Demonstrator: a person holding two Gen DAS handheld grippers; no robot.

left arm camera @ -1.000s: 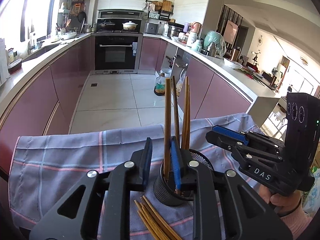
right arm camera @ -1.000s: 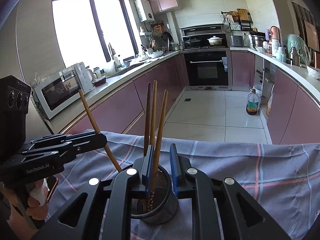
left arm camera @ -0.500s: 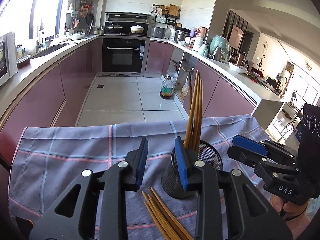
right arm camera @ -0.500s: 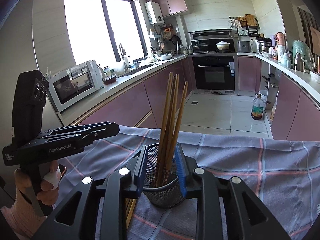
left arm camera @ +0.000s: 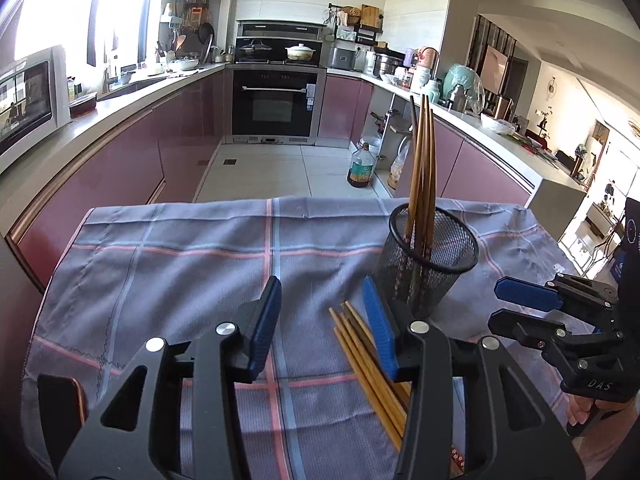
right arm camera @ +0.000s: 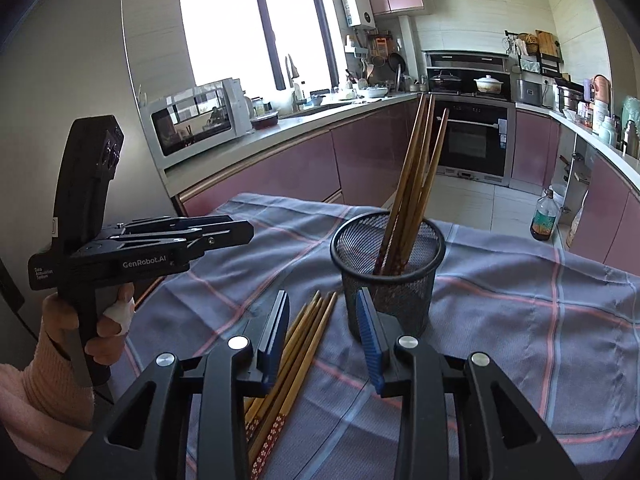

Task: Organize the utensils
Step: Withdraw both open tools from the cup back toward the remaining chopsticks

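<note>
A black mesh cup (left arm camera: pixel 432 256) stands upright on the checked cloth and holds several wooden chopsticks (left arm camera: pixel 422 152) leaning together. More loose chopsticks (left arm camera: pixel 360 352) lie on the cloth in front of it. My left gripper (left arm camera: pixel 322 320) hovers just left of the cup, its jaws opening, with nothing between them. The loose chopsticks run under its right finger. My right gripper (right arm camera: pixel 322 328) is also opening, low over the loose chopsticks (right arm camera: pixel 304 344), which lie beneath the gap untouched. The cup (right arm camera: pixel 388 264) sits just beyond its right finger. Each gripper shows in the other's view: right gripper (left arm camera: pixel 504 306), left gripper (right arm camera: pixel 240 232).
The blue-grey checked cloth (left arm camera: pixel 180 264) covers the table, whose far edge drops to the tiled kitchen floor. A person's hand (right arm camera: pixel 104 320) in a pink sleeve holds the left gripper. A dark flat object (left arm camera: pixel 60 400) lies at the cloth's near left.
Both grippers let go of the chopsticks they held over the cup, which now stand in it. Both have drawn back and sunk toward the cloth, their jaws wider.
</note>
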